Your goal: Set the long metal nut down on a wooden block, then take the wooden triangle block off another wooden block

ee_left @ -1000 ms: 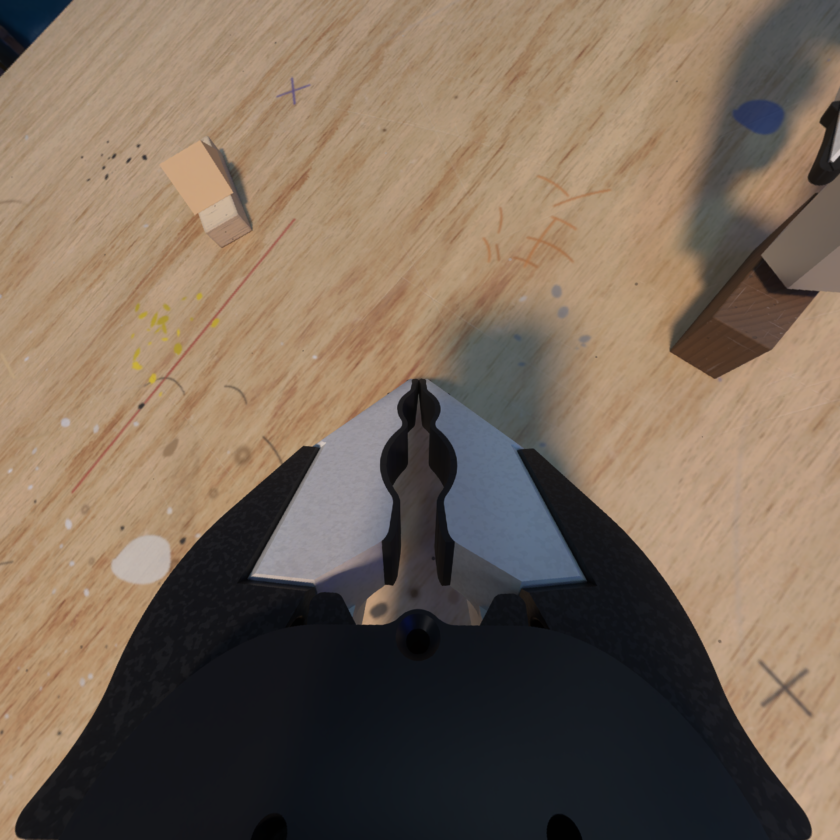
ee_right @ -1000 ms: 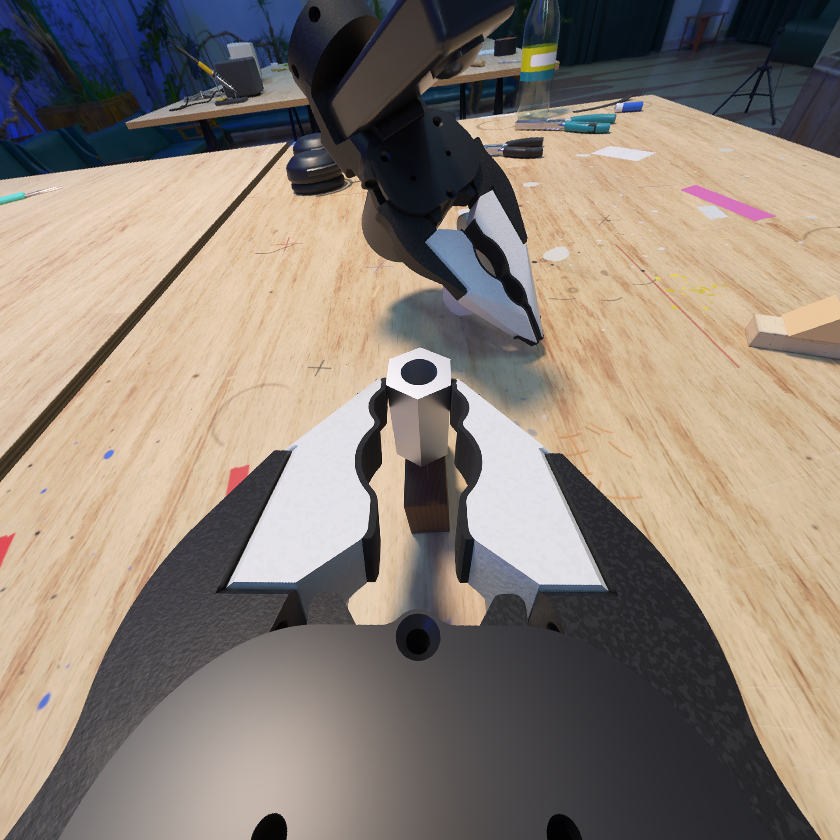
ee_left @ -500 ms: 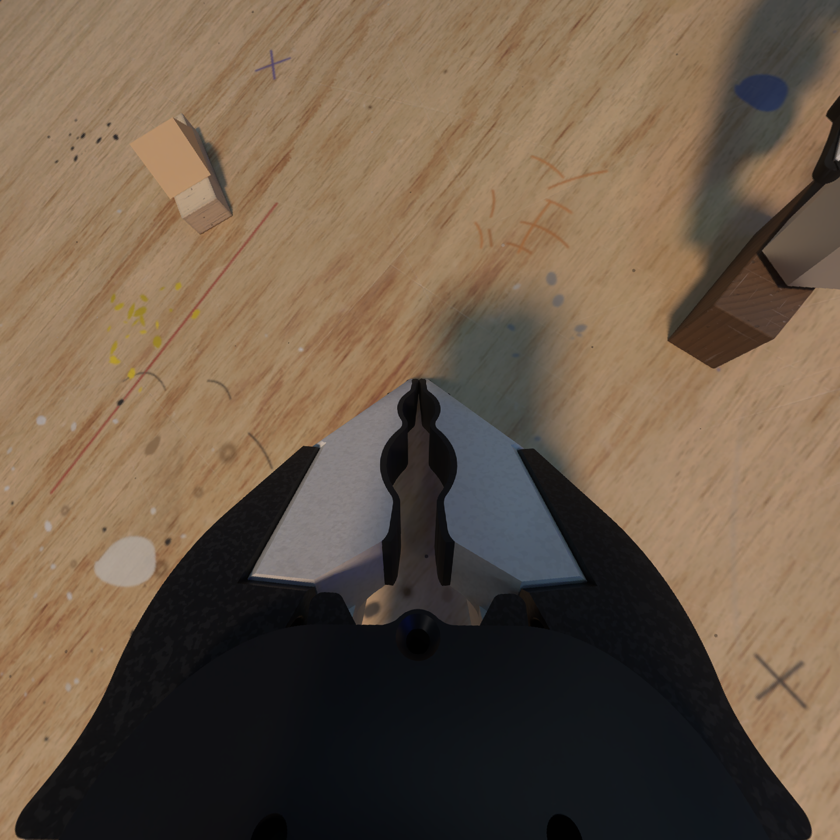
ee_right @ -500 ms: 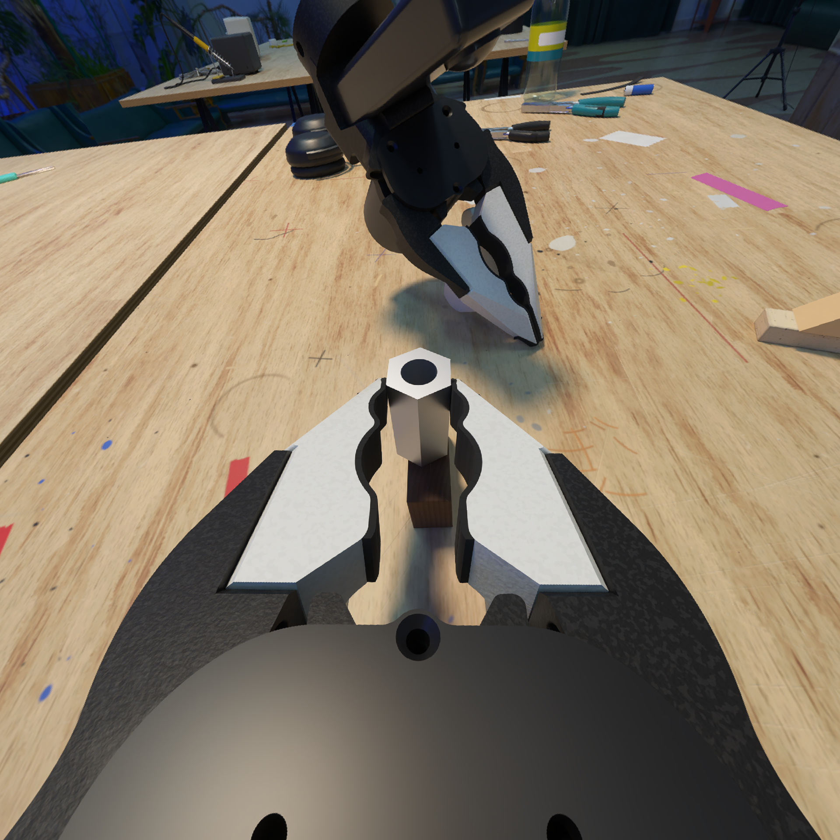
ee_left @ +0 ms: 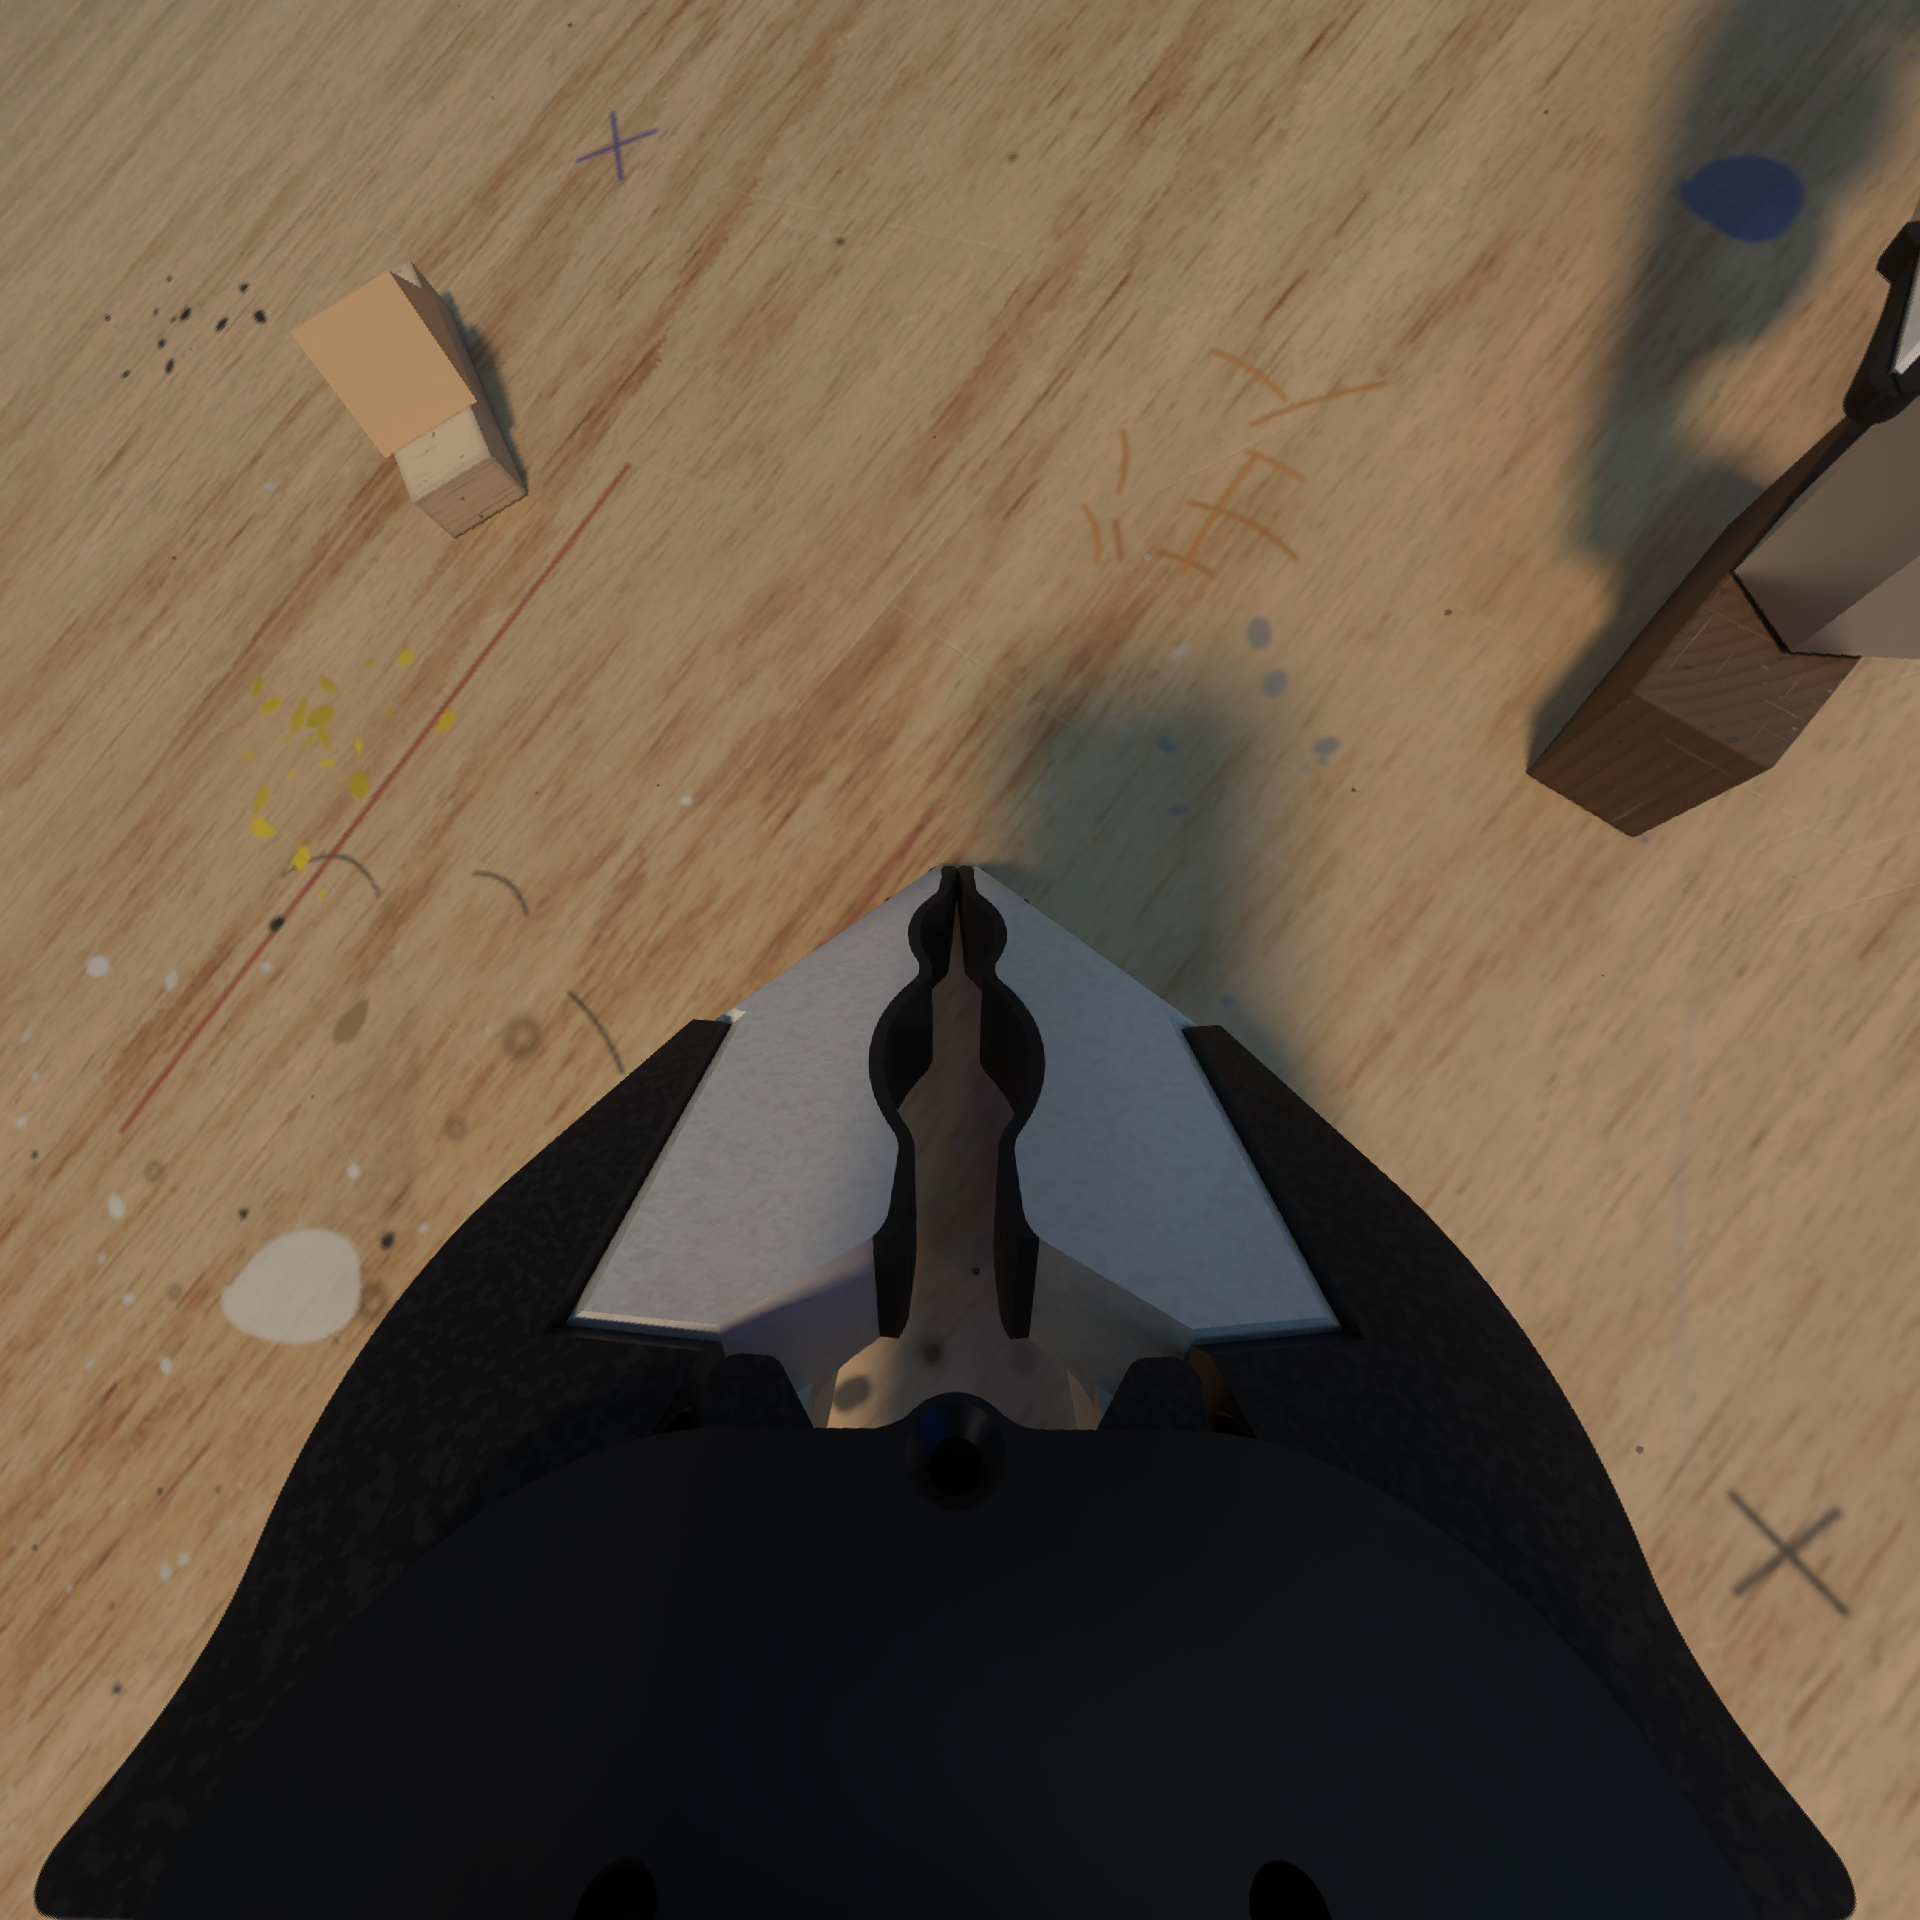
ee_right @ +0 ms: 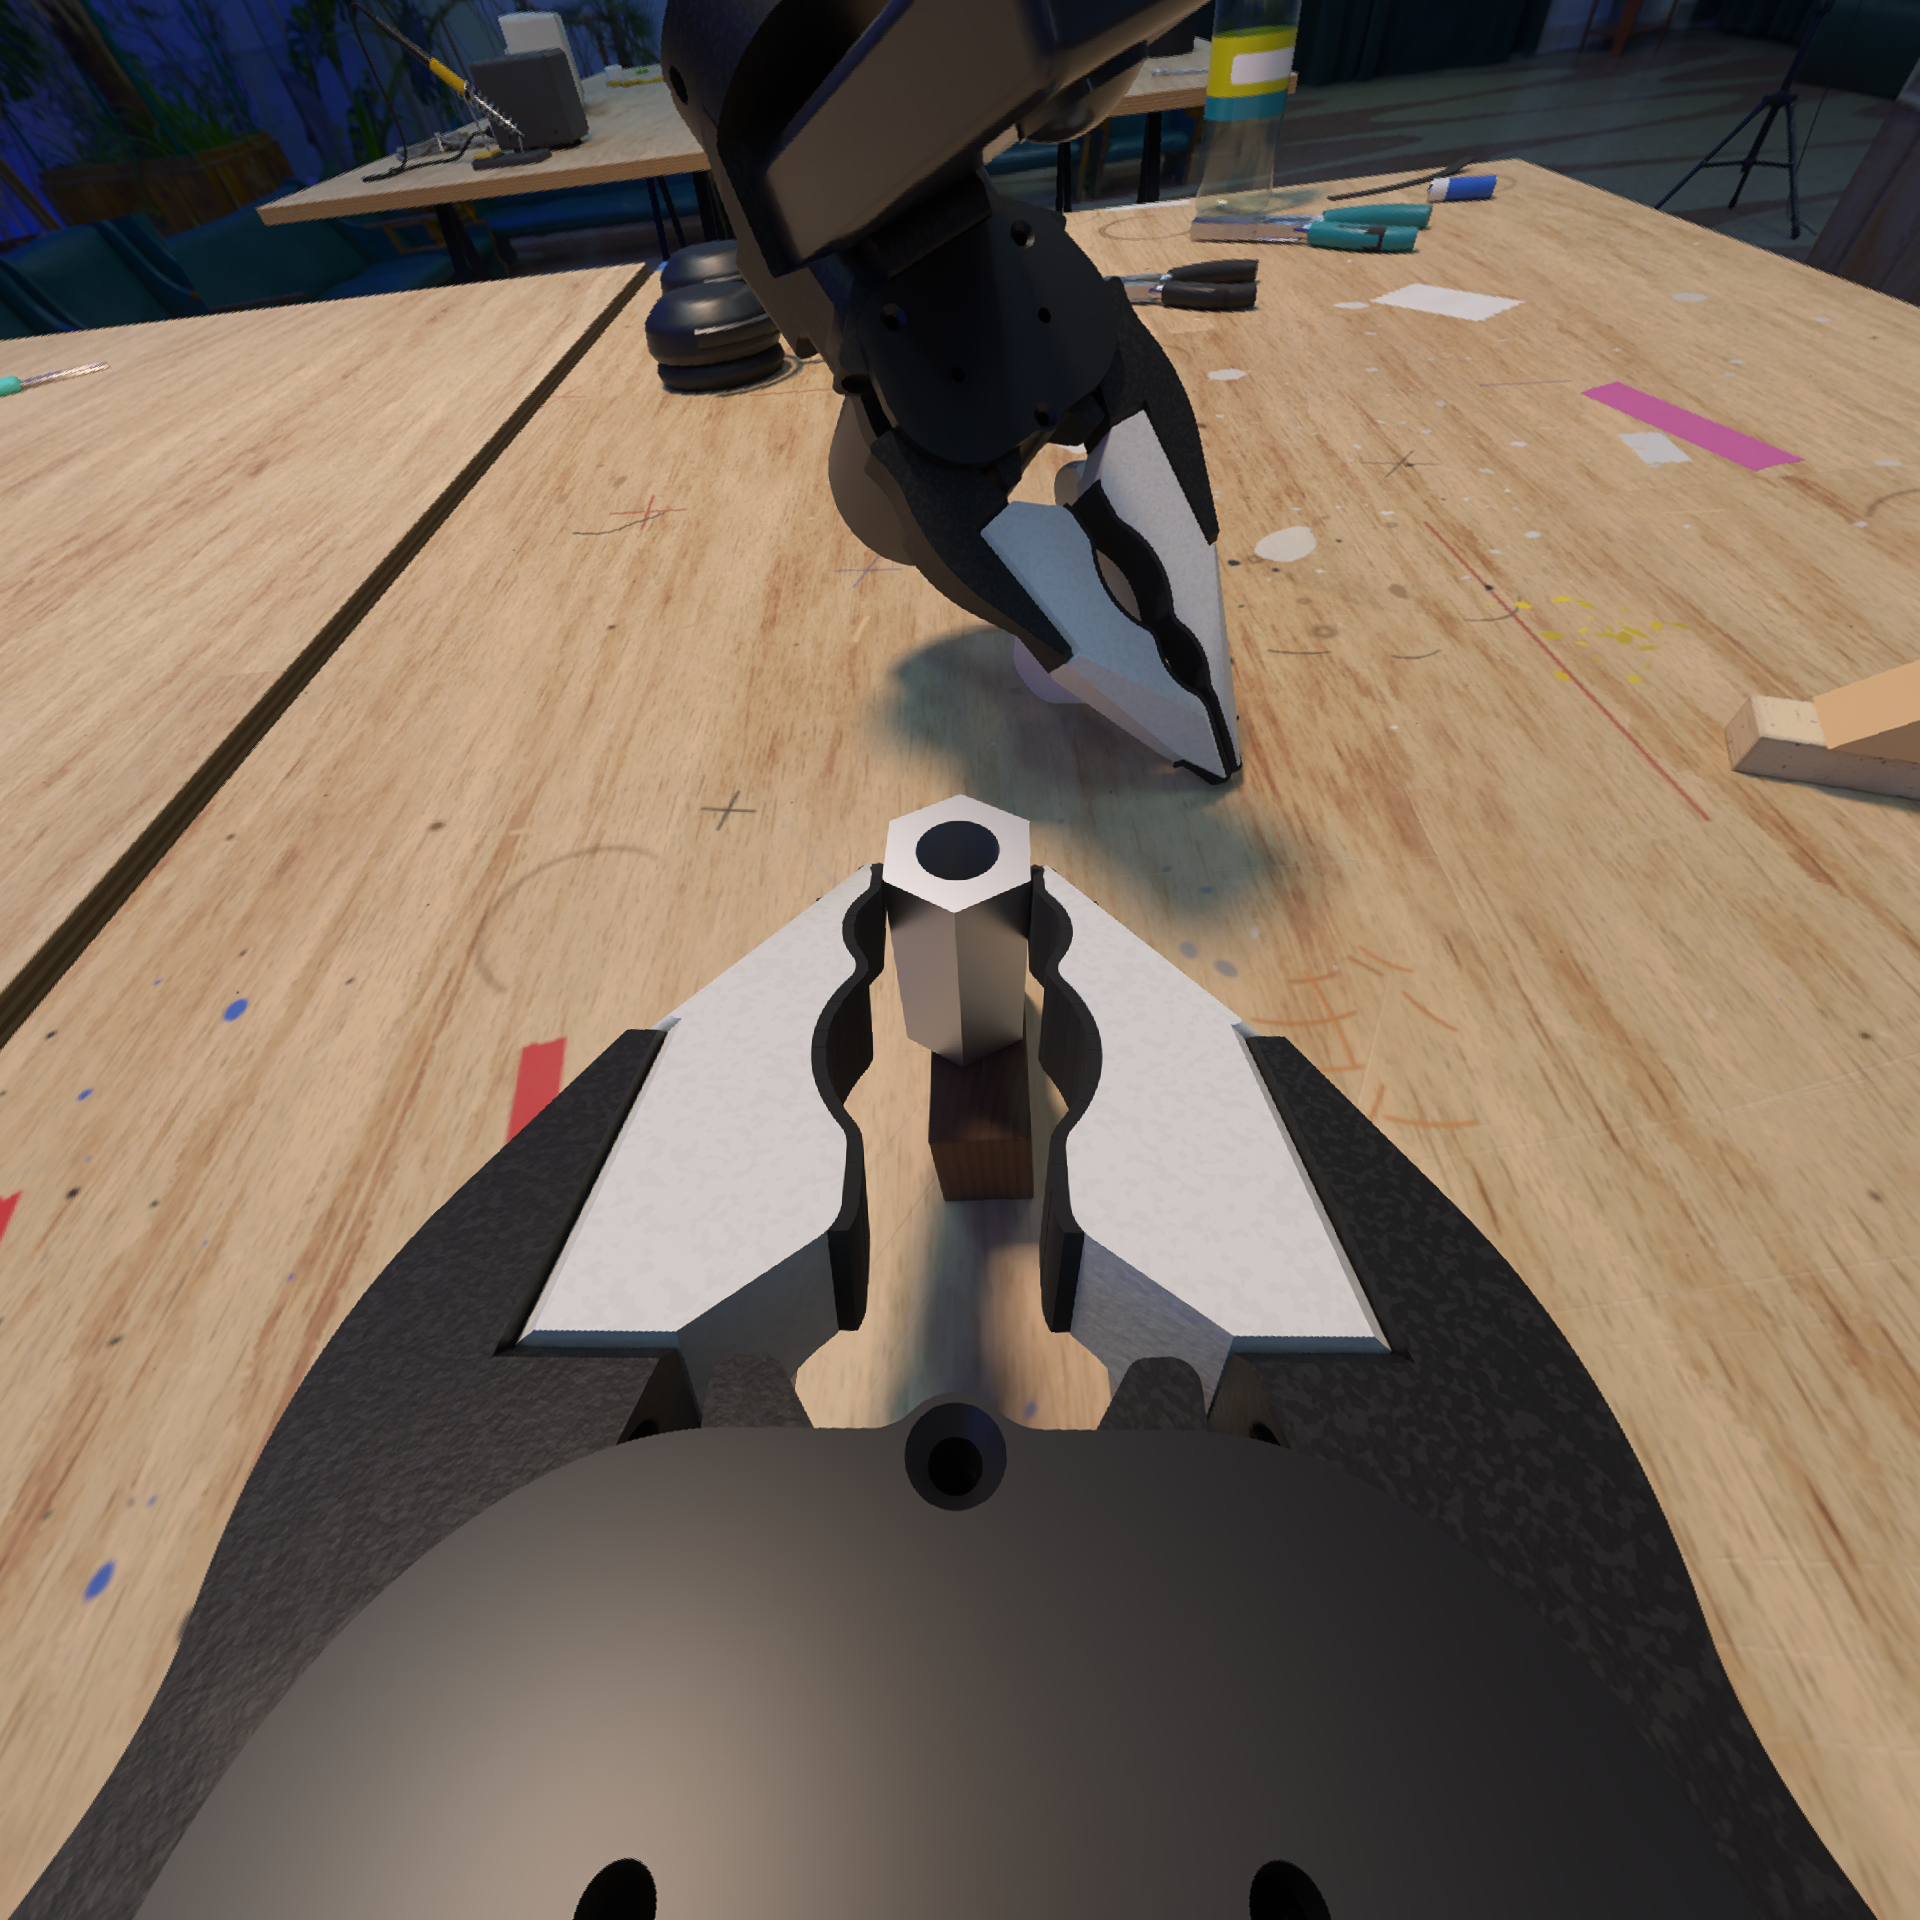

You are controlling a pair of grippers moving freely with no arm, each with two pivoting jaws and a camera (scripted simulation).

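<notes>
My right gripper (ee_right: 956, 883) is shut on the long metal hex nut (ee_right: 956, 966) and holds it upright on top of a small dark wooden block (ee_right: 982, 1148). In the left wrist view the nut (ee_left: 1829, 582) and the dark block (ee_left: 1683, 717) sit at the right edge. The tan wooden triangle block (ee_left: 384, 358) lies on a pale wooden block (ee_left: 468, 483) at the upper left; both show at the right edge of the right wrist view (ee_right: 1870, 701). My left gripper (ee_left: 956, 873) is shut and empty, pointing down close over the table between the two blocks.
The left gripper (ee_right: 1210, 764) hangs just beyond the nut in the right wrist view. At the far end of the wooden table (ee_right: 520, 790) are black round pads (ee_right: 717, 332), pliers (ee_right: 1195, 286), a bottle (ee_right: 1247, 94) and teal tools (ee_right: 1361, 223).
The left gripper has drifted slightly over the table and stays shut. The right gripper still holds the nut on the dark block and has barely moved.
</notes>
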